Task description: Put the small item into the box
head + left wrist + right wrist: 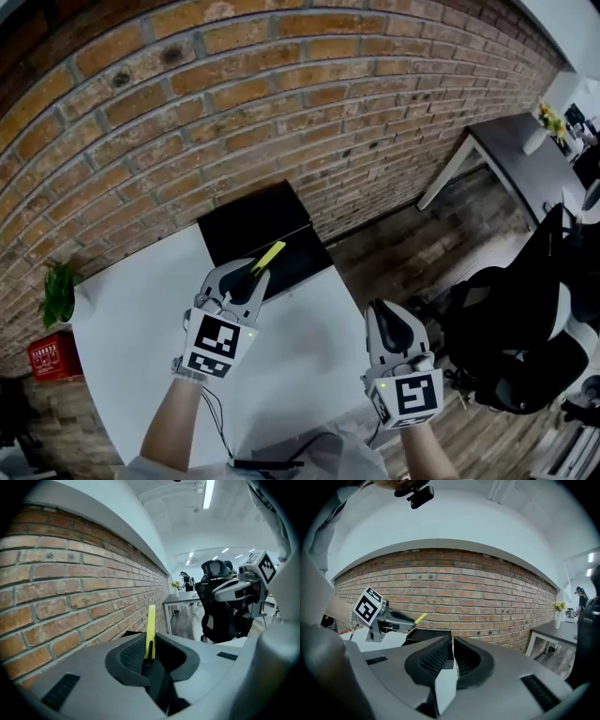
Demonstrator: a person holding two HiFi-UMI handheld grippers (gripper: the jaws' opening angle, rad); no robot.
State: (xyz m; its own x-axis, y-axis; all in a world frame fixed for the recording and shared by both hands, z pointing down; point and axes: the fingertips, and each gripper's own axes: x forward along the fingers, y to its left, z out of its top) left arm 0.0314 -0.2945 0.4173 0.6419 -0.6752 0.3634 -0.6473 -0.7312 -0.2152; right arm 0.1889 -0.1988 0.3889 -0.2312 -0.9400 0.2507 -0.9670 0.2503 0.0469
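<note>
Protruding from the left gripper (253, 272), a thin, flat, yellow-green strip (269, 255).

Head view, looking down. Left tongs (254, 273) grip a yellow strip (268, 256) above the near edge of a black box (246, 218), which sits on the white bench (127, 319) against the brick wall (234, 103). Right tongs (386, 313) hang over the bench's right edge. Chair (511, 328) at right; plant (58, 292) and red crate (52, 356) at left.

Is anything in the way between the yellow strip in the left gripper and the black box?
Nothing visible. The yellow strip, clamped in the left gripper, hangs over the black box, only air between.
</note>
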